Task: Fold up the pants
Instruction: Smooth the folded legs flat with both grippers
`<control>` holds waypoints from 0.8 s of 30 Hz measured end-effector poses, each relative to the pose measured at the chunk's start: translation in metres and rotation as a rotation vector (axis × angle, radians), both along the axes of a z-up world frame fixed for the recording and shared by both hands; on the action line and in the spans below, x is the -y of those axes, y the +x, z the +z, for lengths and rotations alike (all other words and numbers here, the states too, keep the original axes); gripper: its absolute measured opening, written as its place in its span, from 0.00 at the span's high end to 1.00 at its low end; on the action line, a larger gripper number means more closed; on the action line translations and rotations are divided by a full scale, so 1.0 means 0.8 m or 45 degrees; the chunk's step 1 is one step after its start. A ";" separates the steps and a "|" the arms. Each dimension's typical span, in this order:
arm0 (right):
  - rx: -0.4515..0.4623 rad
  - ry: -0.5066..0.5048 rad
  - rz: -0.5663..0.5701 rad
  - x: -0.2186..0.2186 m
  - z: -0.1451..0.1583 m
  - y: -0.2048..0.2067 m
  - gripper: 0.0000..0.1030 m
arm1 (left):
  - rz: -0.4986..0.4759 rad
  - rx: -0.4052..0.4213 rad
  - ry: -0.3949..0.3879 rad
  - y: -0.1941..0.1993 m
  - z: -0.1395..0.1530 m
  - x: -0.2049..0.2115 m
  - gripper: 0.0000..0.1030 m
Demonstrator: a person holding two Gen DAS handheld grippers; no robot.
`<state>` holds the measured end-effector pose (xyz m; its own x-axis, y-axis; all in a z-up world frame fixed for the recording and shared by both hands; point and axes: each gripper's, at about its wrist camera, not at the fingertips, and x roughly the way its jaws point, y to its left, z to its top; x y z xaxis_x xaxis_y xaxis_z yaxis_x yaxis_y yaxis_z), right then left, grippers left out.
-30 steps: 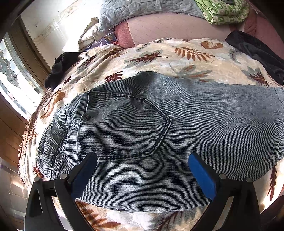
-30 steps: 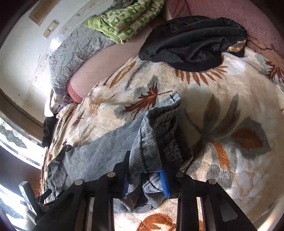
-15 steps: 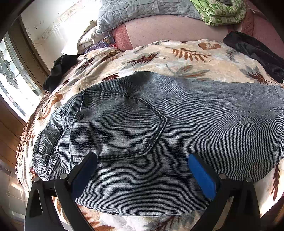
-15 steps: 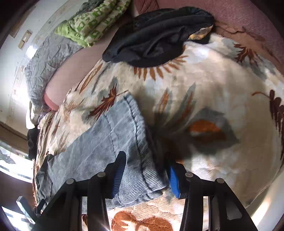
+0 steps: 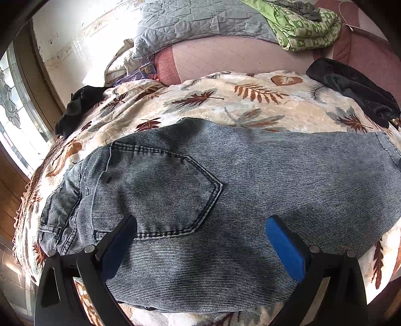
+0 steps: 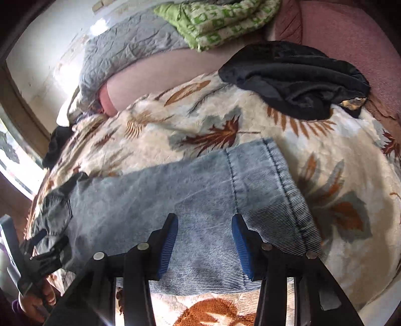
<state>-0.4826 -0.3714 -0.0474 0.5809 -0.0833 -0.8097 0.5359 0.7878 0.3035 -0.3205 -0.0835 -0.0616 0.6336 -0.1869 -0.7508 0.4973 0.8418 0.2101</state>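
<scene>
Grey-blue jeans (image 5: 250, 190) lie flat across a leaf-print blanket (image 5: 225, 105), back pocket up, waistband at the left. My left gripper (image 5: 200, 240) is open and empty, hovering over the seat below the pocket. In the right wrist view the leg end of the jeans (image 6: 200, 195) lies flat, hem toward the right. My right gripper (image 6: 204, 240) is open and empty just above the leg near the hem. The left gripper (image 6: 37, 245) also shows at that view's left edge, held by a hand.
A black garment (image 6: 295, 77) lies on the blanket at the far right, also in the left wrist view (image 5: 356, 92). Another dark cloth (image 5: 77, 107) lies at the far left. A grey quilt (image 5: 200, 20) and a green printed blanket (image 5: 305, 25) sit behind. A window (image 5: 15, 112) is left.
My right gripper has opened and let go of the bunched leg end, which now lies flat on the blanket. My left gripper stayed open over the seat.
</scene>
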 end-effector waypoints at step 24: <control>-0.257 -0.167 0.209 -0.056 -0.036 0.035 0.06 | 0.018 -0.086 -0.058 0.010 -0.025 -0.007 0.00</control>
<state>-0.4547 -0.3265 -0.0760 0.4234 -0.1129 -0.8989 0.4369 0.8946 0.0934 -0.3126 -0.0777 -0.0814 0.5848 -0.2131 -0.7827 0.4971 0.8566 0.1383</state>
